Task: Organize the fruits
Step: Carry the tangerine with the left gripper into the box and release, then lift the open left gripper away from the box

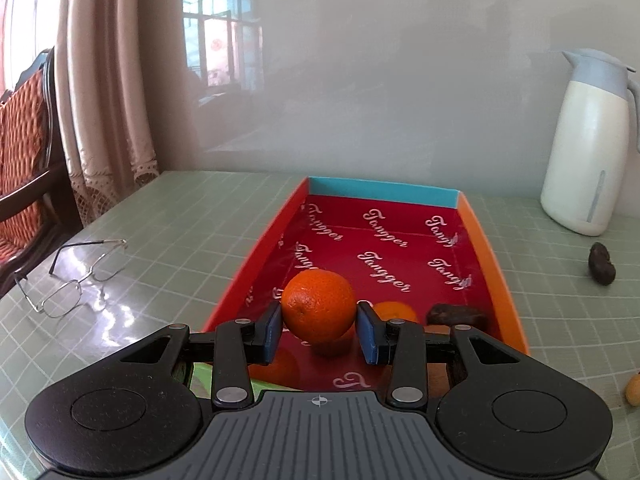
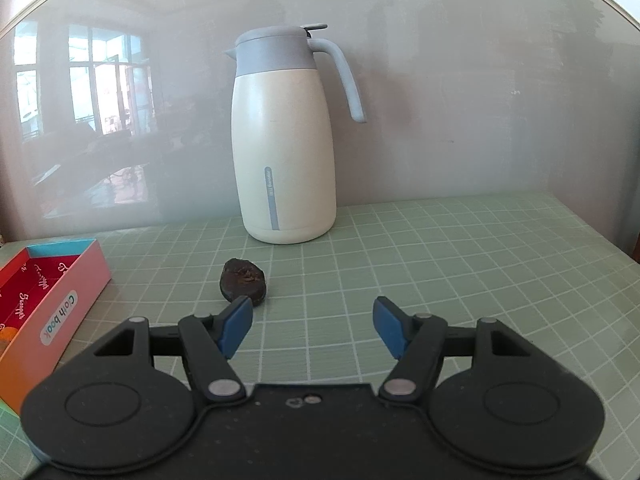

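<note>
Desk (image 2: 440,264) pale green, white grid lines. Box (image 1: 486,256): red inside with white script lettering, blue far wall, orange right wall, pink outer side. Orange (image 1: 318,304) bright orange. Dark brown fruit (image 2: 243,276) on desk. Jug (image 2: 286,152) cream body, grey-blue lid, handle and stripe. Gripper pads (image 2: 236,326) blue, bodies black. Glasses (image 1: 72,276) thin silver-and-black frame. Curtain (image 1: 104,80) beige.

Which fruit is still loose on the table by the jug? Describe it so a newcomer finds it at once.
Start at the white jug against the wall. On the green table just in front of it, outside the box, lies a dark fruit. It is brown-black and wrinkled, unlike the orange in the left fingers.
</note>
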Demonstrator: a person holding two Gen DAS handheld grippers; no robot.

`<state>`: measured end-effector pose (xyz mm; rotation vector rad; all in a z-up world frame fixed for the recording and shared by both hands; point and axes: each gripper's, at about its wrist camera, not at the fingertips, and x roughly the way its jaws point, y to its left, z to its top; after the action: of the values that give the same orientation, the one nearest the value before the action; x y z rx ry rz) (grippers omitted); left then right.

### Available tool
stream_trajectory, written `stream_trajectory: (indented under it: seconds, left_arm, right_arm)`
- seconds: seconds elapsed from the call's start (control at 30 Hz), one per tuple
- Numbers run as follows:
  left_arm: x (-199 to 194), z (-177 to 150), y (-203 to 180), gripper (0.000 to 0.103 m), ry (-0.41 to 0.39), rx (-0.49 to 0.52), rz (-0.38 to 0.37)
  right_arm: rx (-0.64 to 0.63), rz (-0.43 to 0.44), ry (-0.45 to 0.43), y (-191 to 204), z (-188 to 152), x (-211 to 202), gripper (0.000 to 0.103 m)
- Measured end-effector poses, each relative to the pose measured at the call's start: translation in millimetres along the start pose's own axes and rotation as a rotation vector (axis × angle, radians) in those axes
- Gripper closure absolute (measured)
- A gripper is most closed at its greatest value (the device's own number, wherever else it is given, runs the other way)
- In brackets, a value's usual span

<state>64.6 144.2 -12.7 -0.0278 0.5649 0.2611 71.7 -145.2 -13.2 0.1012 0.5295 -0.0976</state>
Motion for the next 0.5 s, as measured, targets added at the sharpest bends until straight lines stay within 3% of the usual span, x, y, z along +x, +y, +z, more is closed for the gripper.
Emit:
stream_trajectory:
  seconds: [0.37, 0.43, 0.47, 0.5]
  left_arm:
    - [1.7, -2.7, -5.6, 0.061, 0.002, 0.015, -0.004]
    - [-0.9, -2.3, -8.2, 0.041, -0.012, 0.022, -0.004]
    - [-3.0, -2.2, -9.0, 0.024, -0.024, 0.023, 0.002]
    - [-5.1, -1.7, -9.6, 0.017, -0.04, 0.026, 0.01]
  right_arm:
    - [0.006, -0.008, -0.006, -6.0, -0.1, -1.8, 0.036]
    - [0.009, -0.008, -0.005, -7.0, 0.2, -1.6, 0.036]
    - [0.01, -0.008, -0.007, -7.7, 0.4, -1.9, 0.036]
    - [0.009, -0.01, -0.009, -8.2, 0.4, -2.1, 0.035]
